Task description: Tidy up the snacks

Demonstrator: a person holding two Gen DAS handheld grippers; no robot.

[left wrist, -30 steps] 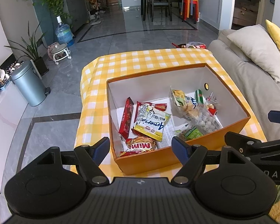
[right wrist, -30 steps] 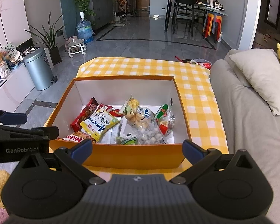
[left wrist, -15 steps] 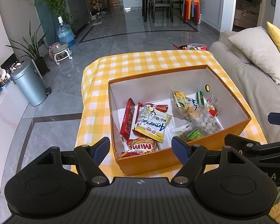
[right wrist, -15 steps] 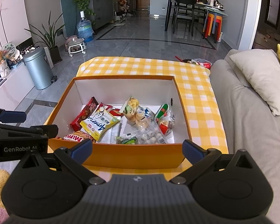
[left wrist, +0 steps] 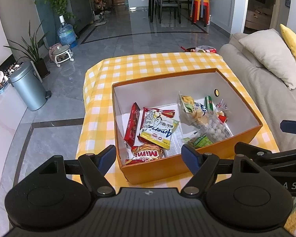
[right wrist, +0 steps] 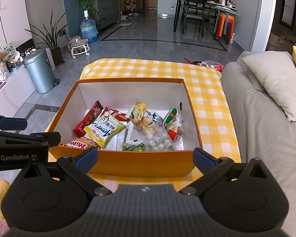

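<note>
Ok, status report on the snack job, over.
Left tool open, empty, short of the box. Right tool open, empty, at the near wall. Snacks all in the box. Nothing in the way.

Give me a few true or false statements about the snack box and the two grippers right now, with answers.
1. The orange box sits on a yellow checked tablecloth. True.
2. The left hand-held gripper grips the red Mimi packet. False: it is open and empty, short of the box.
3. The yellow America packet lies partly over a red wrapper. True.
4. The box is closed with a lid. False: it is open on top.
5. The right hand-held gripper is open and holds nothing. True.
</note>
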